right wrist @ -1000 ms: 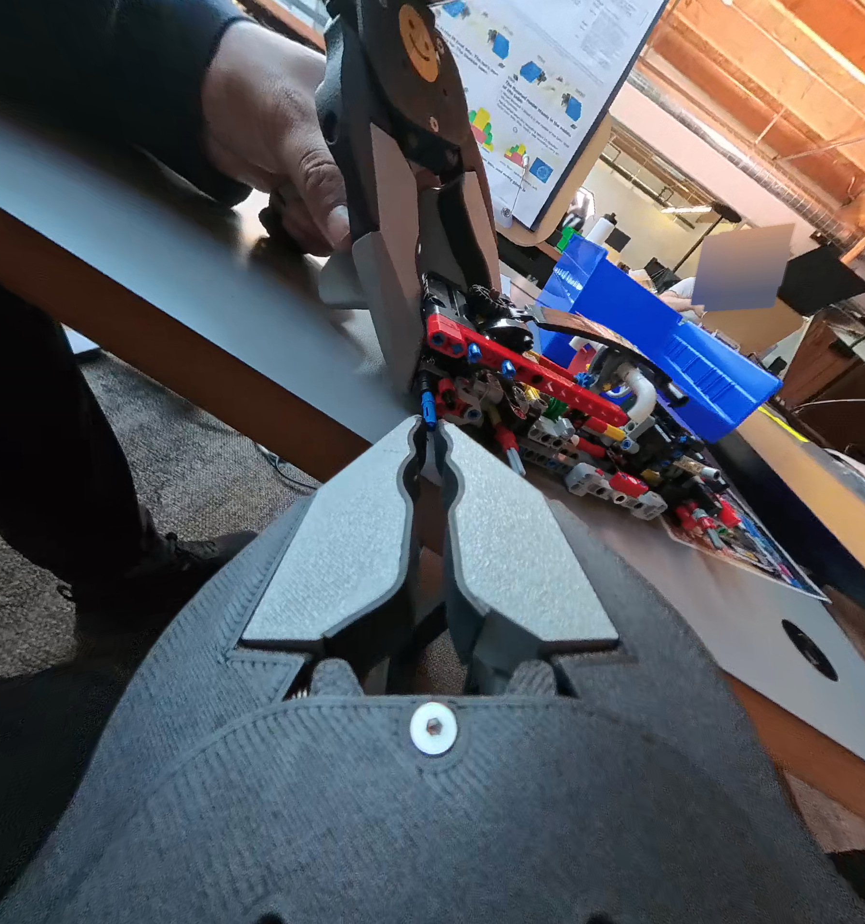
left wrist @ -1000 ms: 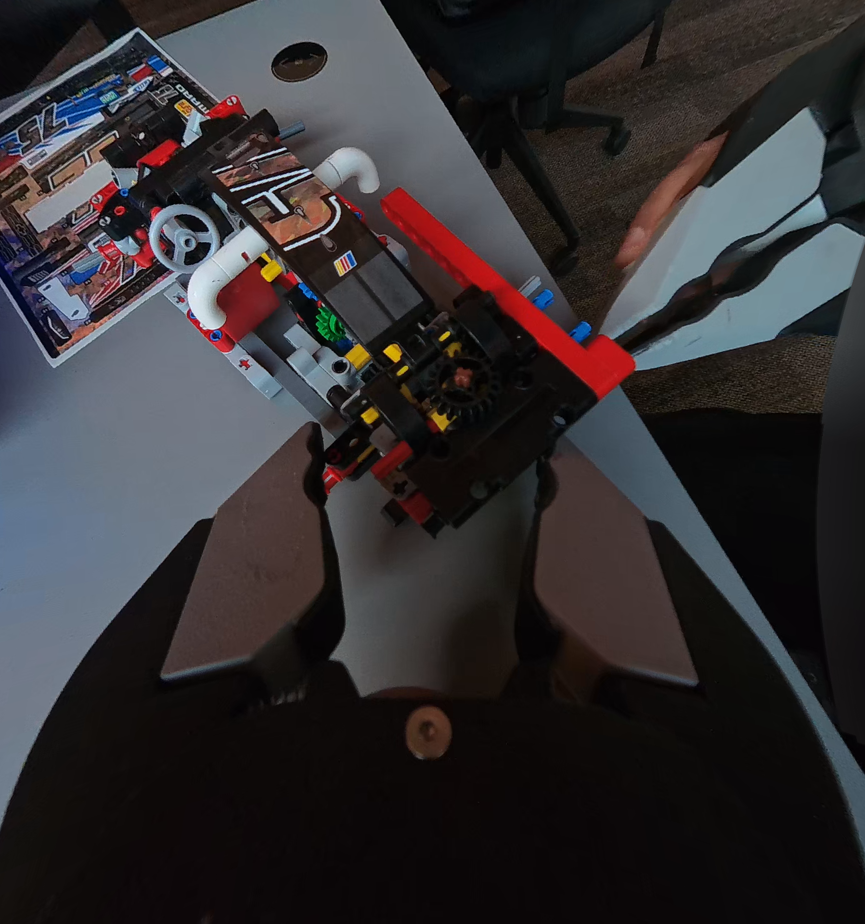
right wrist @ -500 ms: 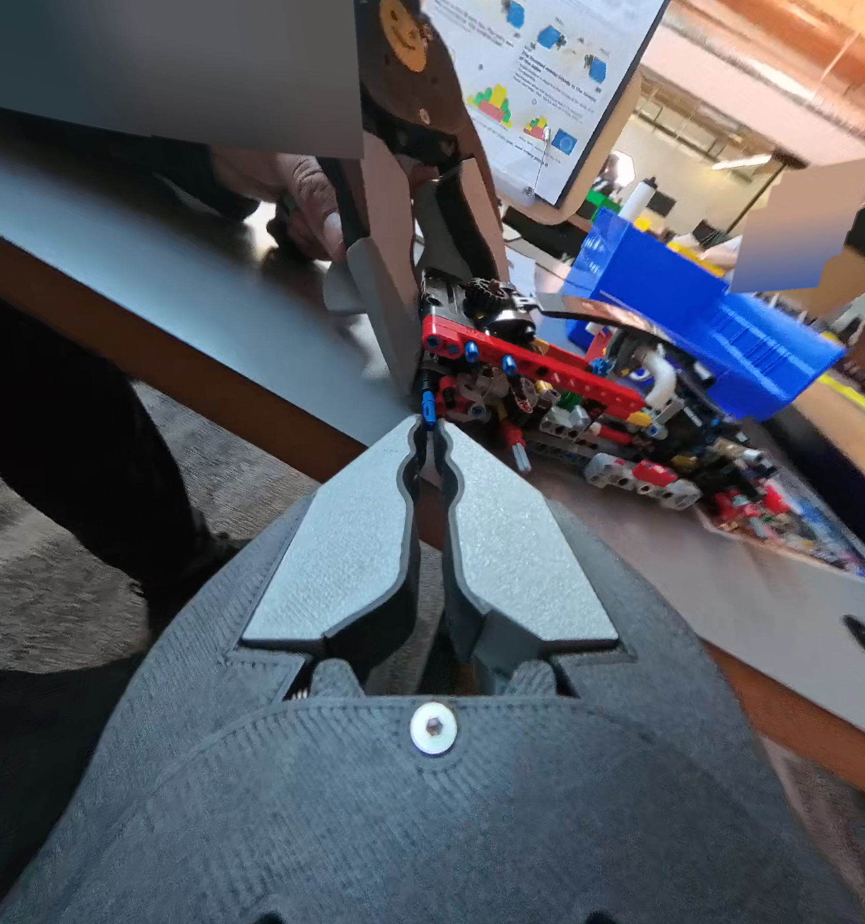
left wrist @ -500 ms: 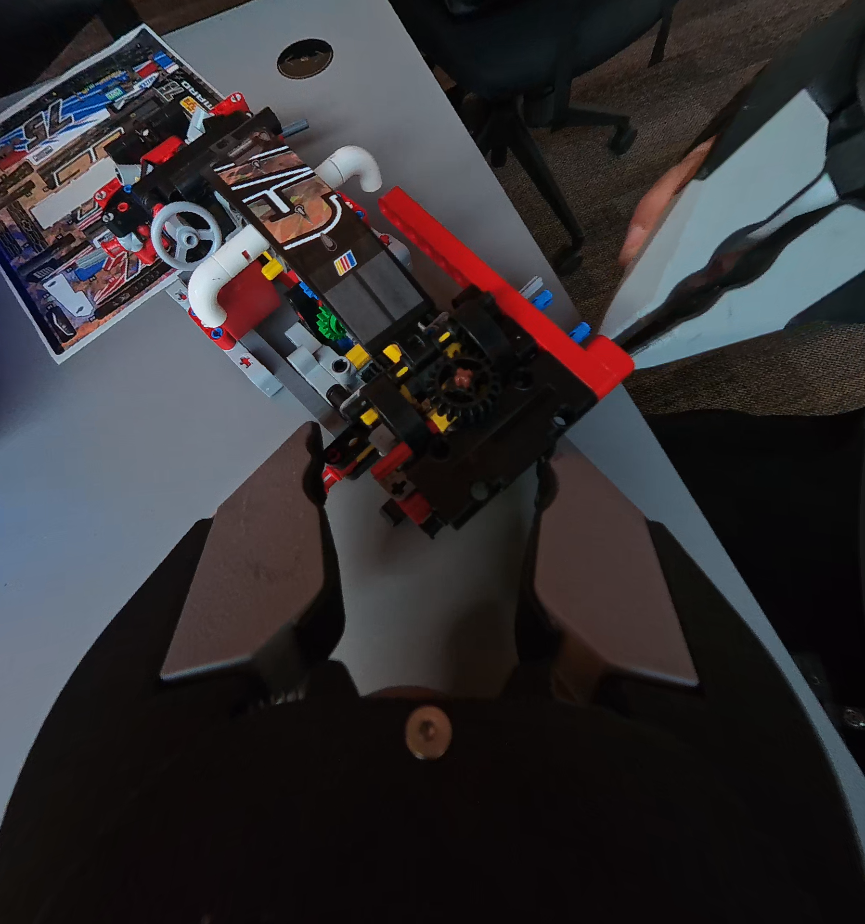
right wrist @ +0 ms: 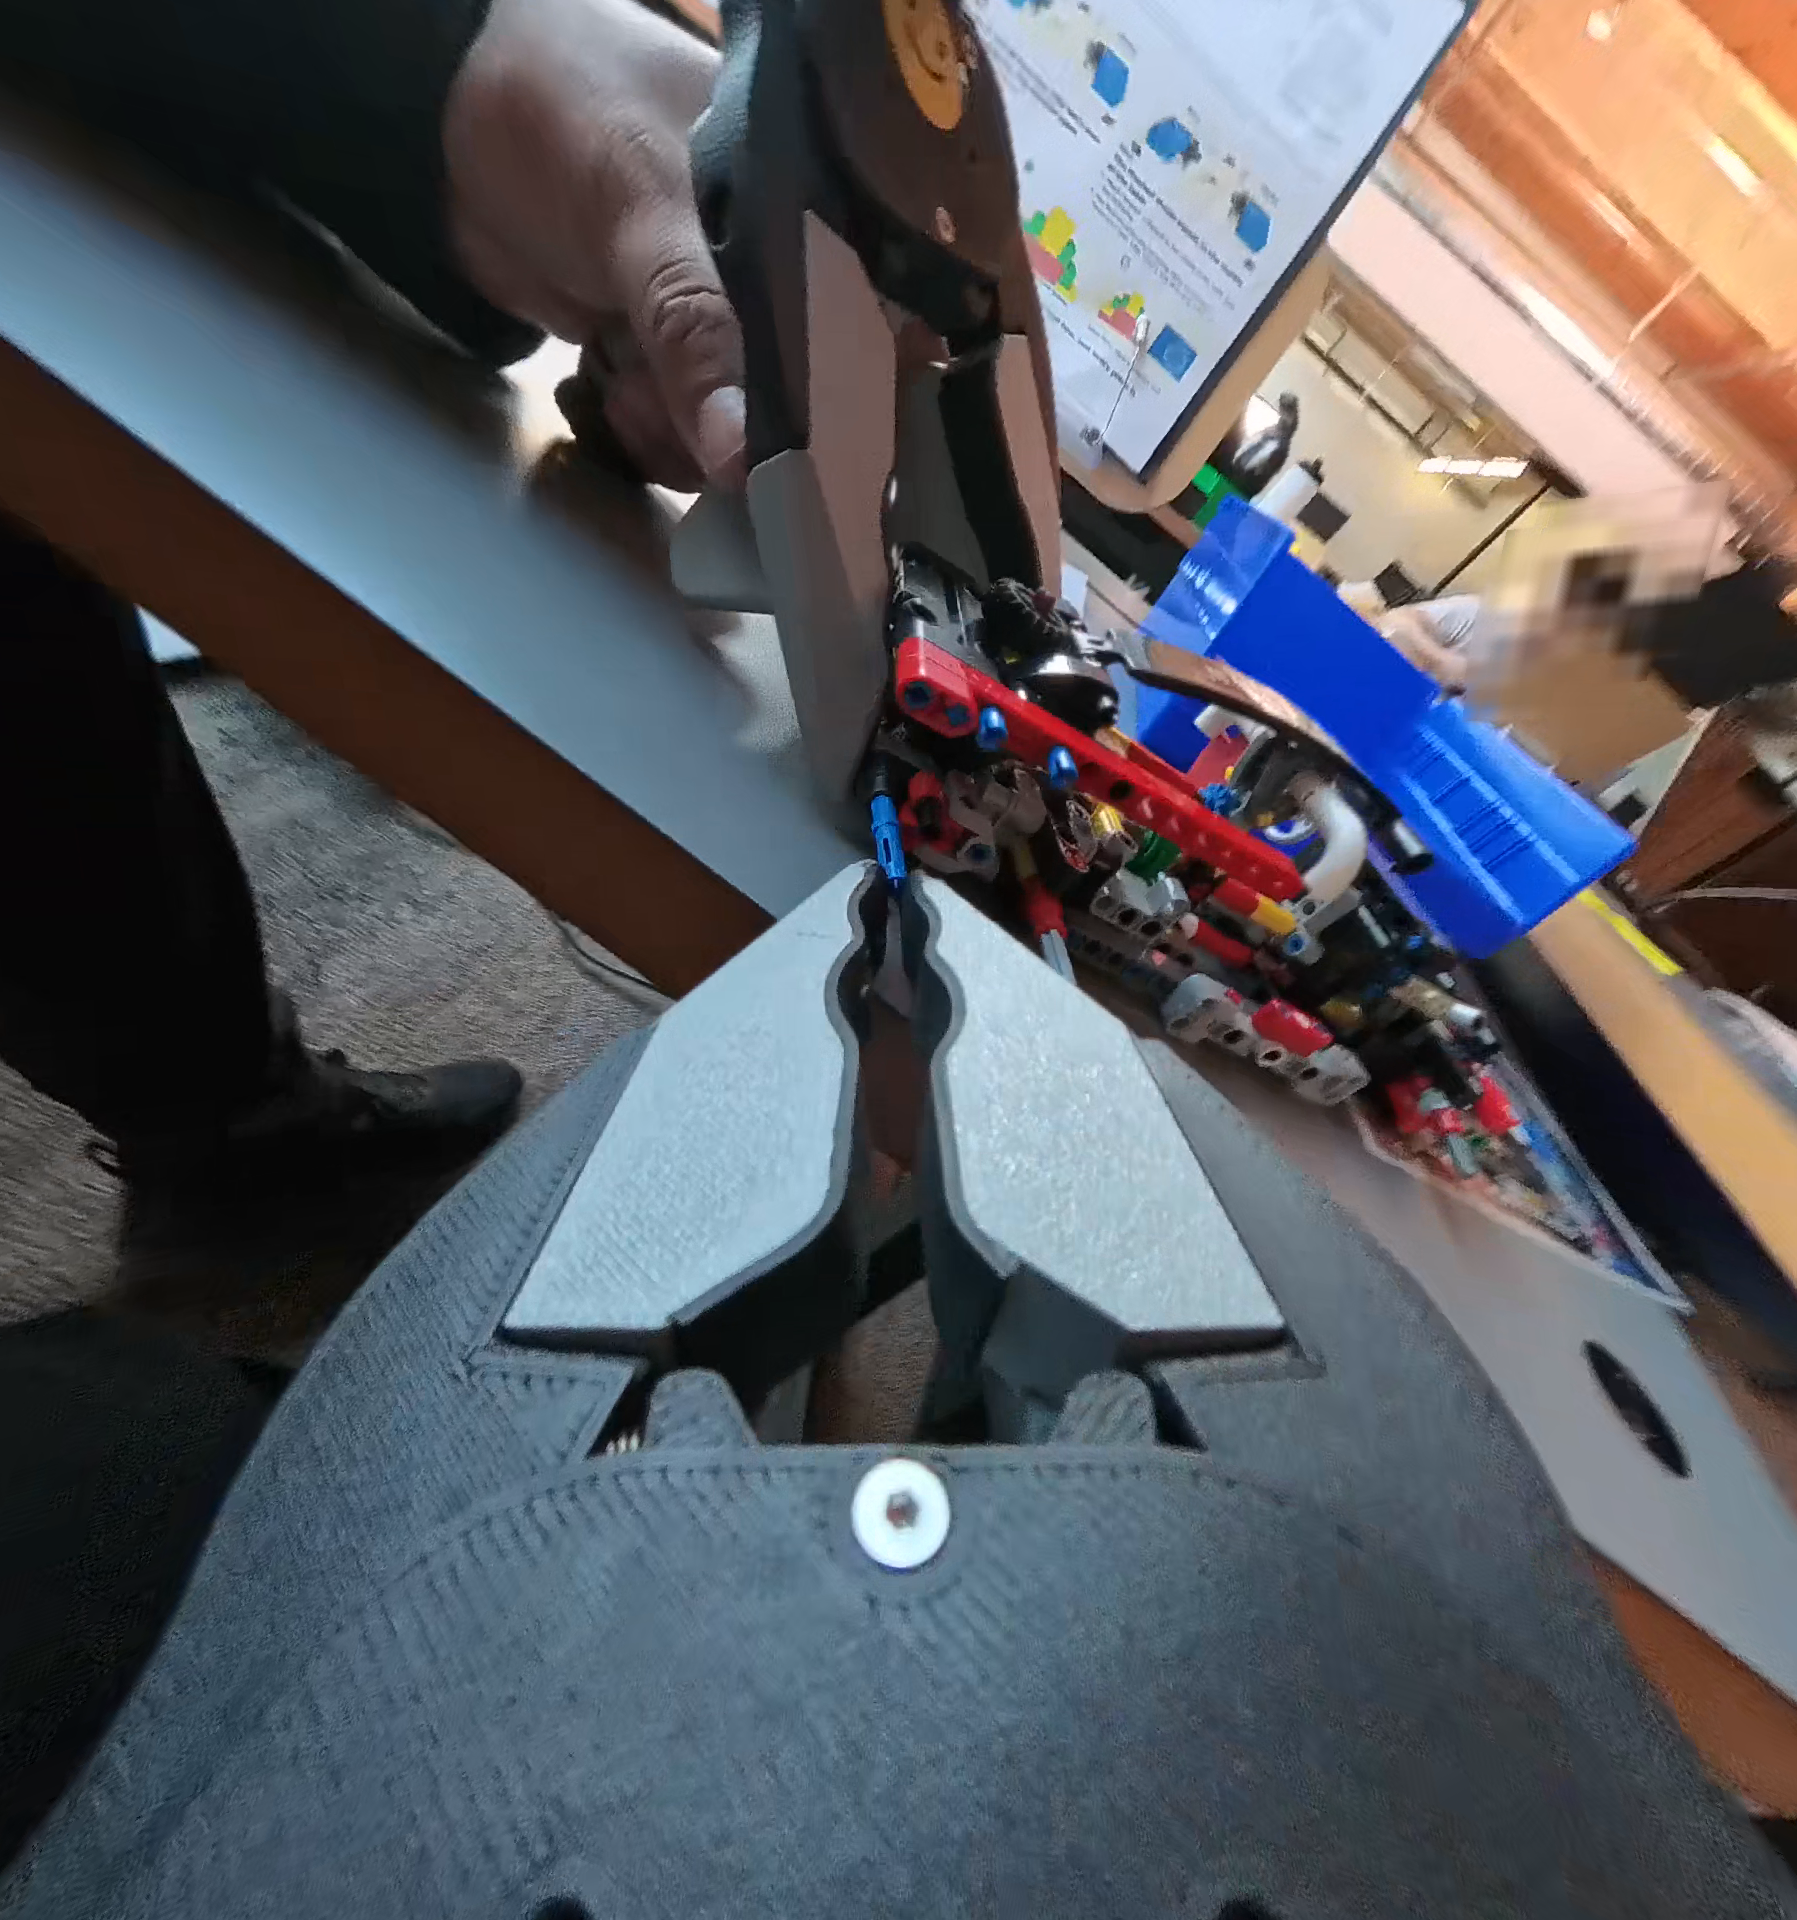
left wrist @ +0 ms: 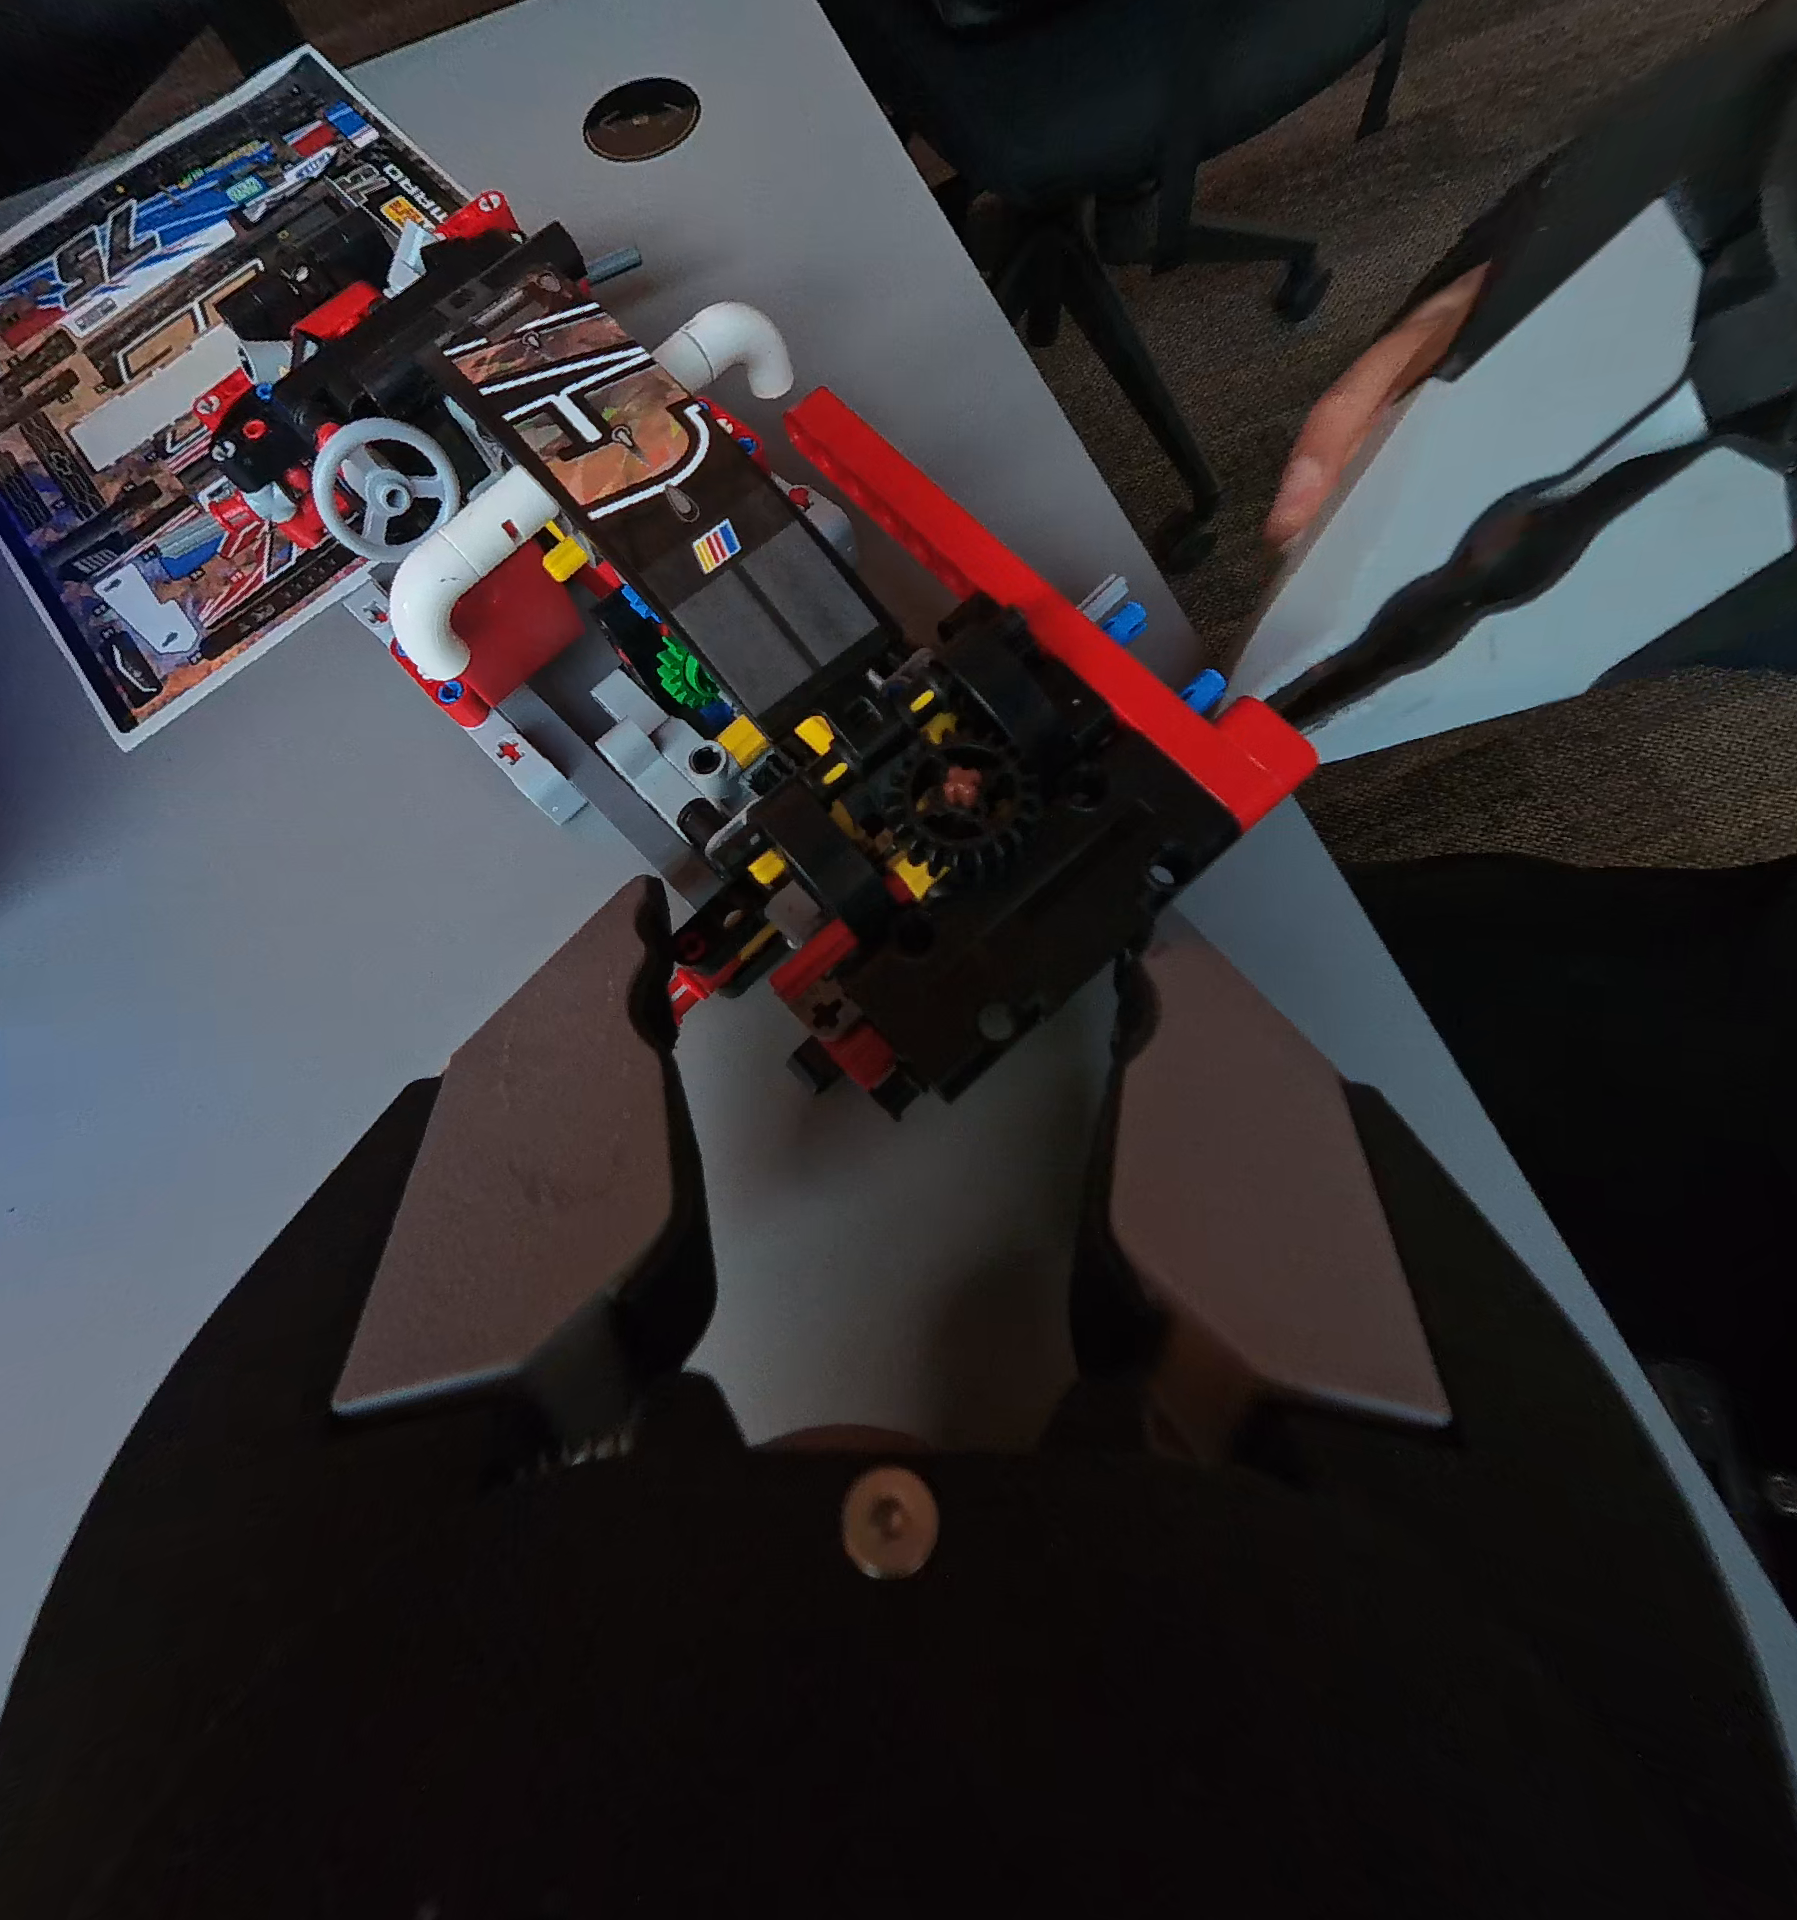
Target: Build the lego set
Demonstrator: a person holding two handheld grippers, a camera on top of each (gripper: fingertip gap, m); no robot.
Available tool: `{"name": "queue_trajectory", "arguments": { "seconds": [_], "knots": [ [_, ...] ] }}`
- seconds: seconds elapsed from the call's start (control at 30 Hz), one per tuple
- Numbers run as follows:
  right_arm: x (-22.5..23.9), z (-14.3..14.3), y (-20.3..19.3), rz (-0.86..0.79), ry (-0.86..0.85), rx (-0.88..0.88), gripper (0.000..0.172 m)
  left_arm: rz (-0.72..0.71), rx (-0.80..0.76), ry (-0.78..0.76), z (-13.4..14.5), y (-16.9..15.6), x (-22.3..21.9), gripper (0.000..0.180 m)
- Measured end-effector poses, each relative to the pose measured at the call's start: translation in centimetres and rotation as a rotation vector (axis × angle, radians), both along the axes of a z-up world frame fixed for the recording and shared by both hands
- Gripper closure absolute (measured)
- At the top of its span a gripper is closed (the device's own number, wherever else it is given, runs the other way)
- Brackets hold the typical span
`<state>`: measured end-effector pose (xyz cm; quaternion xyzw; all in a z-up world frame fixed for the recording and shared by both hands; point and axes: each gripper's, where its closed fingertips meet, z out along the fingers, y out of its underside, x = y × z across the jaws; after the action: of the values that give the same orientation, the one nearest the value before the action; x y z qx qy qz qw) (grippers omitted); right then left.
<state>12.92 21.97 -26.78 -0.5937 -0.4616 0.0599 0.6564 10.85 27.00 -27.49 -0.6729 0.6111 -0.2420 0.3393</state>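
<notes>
Left wrist view: a printed sheet lies at ten o'clock on the grey bench. At centre sits a brick-built car, its black rear block between the spread fingers of the left gripper; the pads sit against its sides, though a firm press cannot be told. At three o'clock the right gripper meets the car's red beam. Right wrist view: its fingers are closed on a blue pin at the car's corner, with a blue bin at two o'clock.
</notes>
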Motion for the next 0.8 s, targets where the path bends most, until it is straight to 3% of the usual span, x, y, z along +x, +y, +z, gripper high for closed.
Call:
{"name": "queue_trajectory", "arguments": {
  "seconds": [0.17, 0.47, 0.6, 0.8],
  "knots": [
    [0.0, 0.0, 0.1, -0.044, -0.162, 0.153, 0.171, 0.003, -0.002, 0.000, 0.0, 0.0, 0.0, 0.096],
    [-0.7, -0.9, -0.3, -0.010, 0.177, -0.297, 0.172, 0.007, -0.006, -0.003, 0.0, 0.1, 0.0, 0.096],
    [-0.2, -1.0, -0.1, -0.047, 0.118, -0.246, 0.172, 0.008, 0.003, 0.000, 0.0, 0.1, 0.0, 0.096],
    [0.7, 0.0, -0.4, -0.027, 0.149, -0.319, 0.172, -0.006, 0.013, -0.003, 0.1, -0.1, -0.1, 0.097]
  ]
}}
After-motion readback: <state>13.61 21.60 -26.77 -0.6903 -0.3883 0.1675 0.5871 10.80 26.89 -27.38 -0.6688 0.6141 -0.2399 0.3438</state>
